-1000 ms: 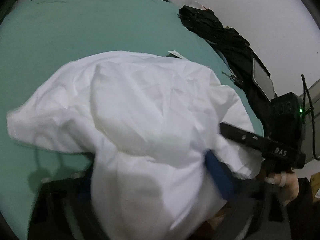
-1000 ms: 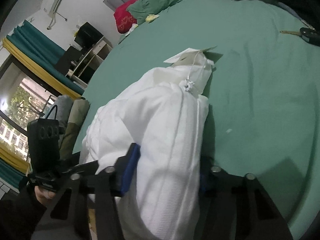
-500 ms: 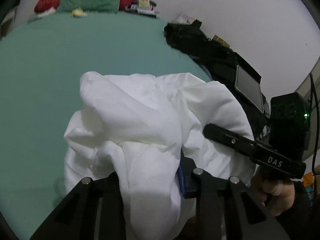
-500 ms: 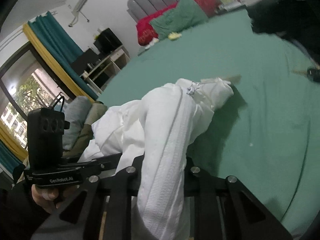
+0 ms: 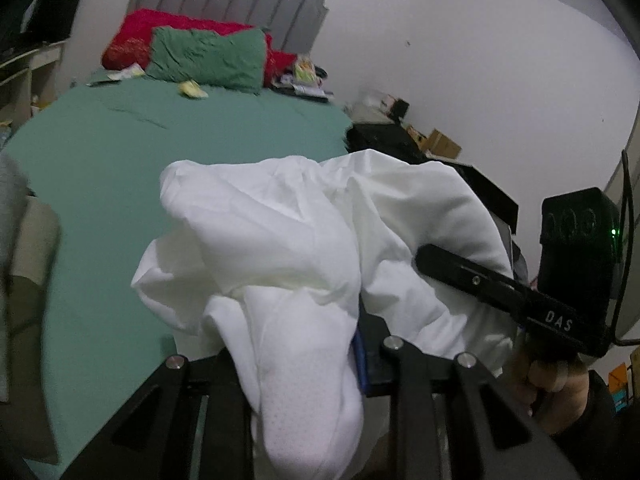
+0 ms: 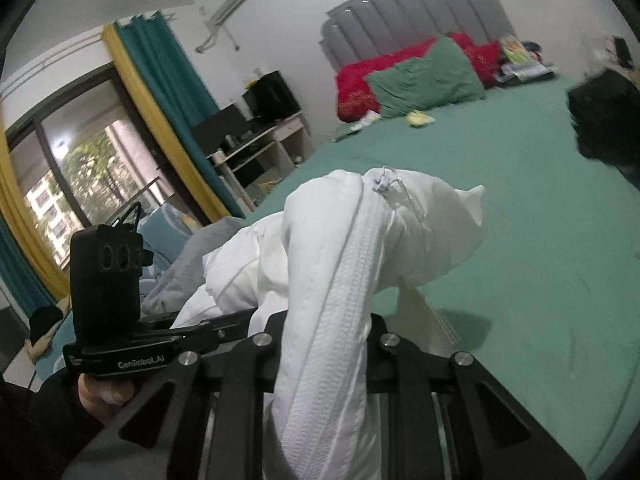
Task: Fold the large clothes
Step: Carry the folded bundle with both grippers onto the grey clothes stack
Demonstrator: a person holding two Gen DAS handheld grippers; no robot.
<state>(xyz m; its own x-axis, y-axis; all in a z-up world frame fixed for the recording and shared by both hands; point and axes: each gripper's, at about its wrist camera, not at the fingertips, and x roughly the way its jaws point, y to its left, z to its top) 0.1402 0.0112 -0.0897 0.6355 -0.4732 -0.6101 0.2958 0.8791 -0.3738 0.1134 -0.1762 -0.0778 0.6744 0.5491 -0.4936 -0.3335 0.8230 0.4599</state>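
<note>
the white zip-front quilted garment (image 5: 304,248) hangs bunched between my two grippers, lifted above the green bed sheet (image 5: 120,152). my left gripper (image 5: 308,356) is clamped on a thick fold of it; the cloth fills the gap between the fingers and spills down past them, with a blue finger pad (image 5: 359,360) showing just at the right edge of the fold. my right gripper (image 6: 324,344) is closed on the zipper edge, and the white zipper (image 6: 360,248) runs up and away from the fingers to a small metal pull (image 6: 380,186) at the top of the bunch. a pale tag (image 6: 424,312) dangles from the cloth just right of that gripper.

from the left wrist, my right gripper (image 5: 448,268) shows to the right, pressed into the same white cloth, my hand (image 5: 548,384) under its black body. from the right wrist, my left gripper's black body (image 6: 120,320) sits to the left with the cloth reaching to it.

beyond the garment, ahead of both grippers, the bed runs to a green pillow (image 5: 208,60) leaning on a red pillow (image 5: 132,40) against a grey padded headboard (image 5: 228,4). dark clothing (image 6: 604,120) lies at the bed's right edge. far left of my right gripper stand teal and yellow curtains (image 6: 160,92) by a window (image 6: 80,176).
</note>
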